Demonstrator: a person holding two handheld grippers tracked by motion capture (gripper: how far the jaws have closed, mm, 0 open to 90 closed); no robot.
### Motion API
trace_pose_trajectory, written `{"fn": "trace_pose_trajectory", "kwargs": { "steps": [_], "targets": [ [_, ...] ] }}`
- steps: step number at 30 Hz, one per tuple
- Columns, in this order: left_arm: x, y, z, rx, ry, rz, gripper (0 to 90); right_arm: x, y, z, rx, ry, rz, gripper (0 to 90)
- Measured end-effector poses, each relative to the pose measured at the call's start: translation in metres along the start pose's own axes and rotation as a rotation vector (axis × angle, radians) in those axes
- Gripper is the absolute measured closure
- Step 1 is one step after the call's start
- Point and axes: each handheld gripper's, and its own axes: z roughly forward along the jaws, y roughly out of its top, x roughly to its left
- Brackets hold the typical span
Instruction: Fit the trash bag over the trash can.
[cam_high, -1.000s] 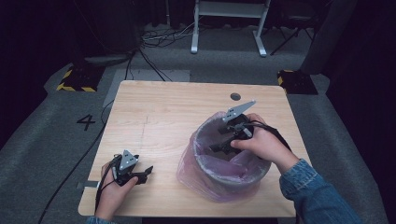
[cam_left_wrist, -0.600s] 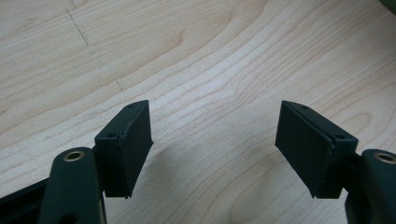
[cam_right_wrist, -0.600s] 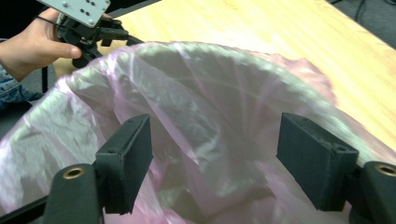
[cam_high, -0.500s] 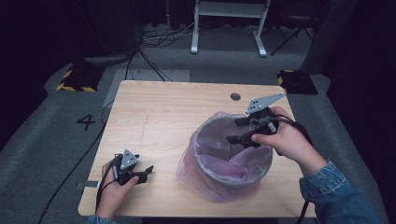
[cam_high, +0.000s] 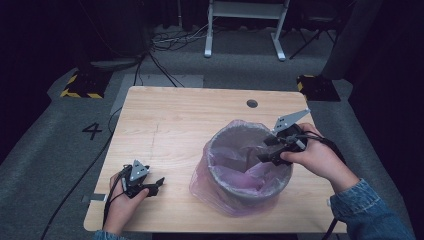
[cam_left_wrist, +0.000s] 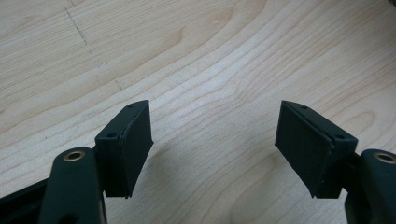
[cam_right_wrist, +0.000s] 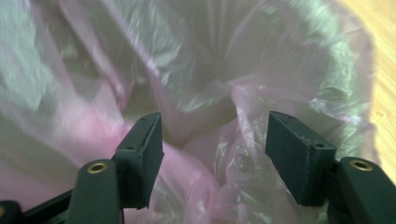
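At the near left corner of the wooden table (cam_high: 170, 115), the left gripper (cam_high: 156, 186) rests just inside the front edge, its jaws spread wide with nothing but bare wood grain between them, as the left gripper view confirms (cam_left_wrist: 215, 149). The stretch of tabletop ahead of it and out to the left edge lies open, running clear up to the far edge. To its right, well apart from it, stands the grey bin (cam_high: 250, 187) lined with a pink plastic bag (cam_high: 235, 177), whose loose skirt spills over the rim and pools on the wood around the base, close to the front edge of the table. The right gripper (cam_high: 265, 150) reaches over the bin's right rim, held by the right hand (cam_high: 312, 157), and points leftward into the mouth. In the right gripper view its jaws (cam_right_wrist: 215, 154) are fairly wide and have just been closing; crumpled bag film lies between and below them, but the pads do not press on it. The strip of table right of the bin is narrow. Beyond the bin, a small round cable hole (cam_high: 252, 103) sits near the far edge, then grey floor with a white frame stand (cam_high: 245, 25).
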Motion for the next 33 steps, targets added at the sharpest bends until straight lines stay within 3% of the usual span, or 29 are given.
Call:
{"fn": "trace_pose_trajectory", "kwargs": {
  "steps": [2,6,9,14,19,21,25,28,33],
  "targets": [
    [0.000,0.000,0.000,-0.002,-0.001,-0.003,27.2,0.002,0.000,0.000,0.016,-0.006,-0.029,36.3],
    [0.000,0.000,0.000,-0.005,-0.002,-0.007,27.3,0.004,-0.001,-0.001,0.017,0.005,-0.028,35.4],
    [0.000,0.000,0.000,0.002,-0.001,-0.006,27.3,0.007,0.003,-0.006,-0.030,0.002,-0.028,34.8],
    [0.001,0.000,0.000,-0.003,0.000,-0.010,27.3,0.021,0.026,-0.009,-0.161,0.034,-0.039,33.2],
    [0.000,0.000,0.000,-0.004,-0.002,-0.008,27.4,0.037,0.048,0.011,-0.190,0.061,-0.062,36.9],
    [0.000,0.000,0.001,-0.007,-0.003,-0.006,27.4,0.042,0.054,0.024,-0.178,0.074,-0.083,44.1],
    [0.000,0.001,0.001,-0.007,-0.005,-0.006,27.4,0.051,0.058,0.052,-0.107,0.115,-0.112,50.0],
    [0.000,0.001,0.001,-0.010,-0.006,-0.008,27.3,0.055,0.058,0.068,-0.058,0.142,-0.120,49.5],
    [0.000,0.001,0.001,-0.011,-0.006,-0.009,27.4,0.060,0.053,0.089,0.032,0.180,-0.105,40.7]
  ]
}}
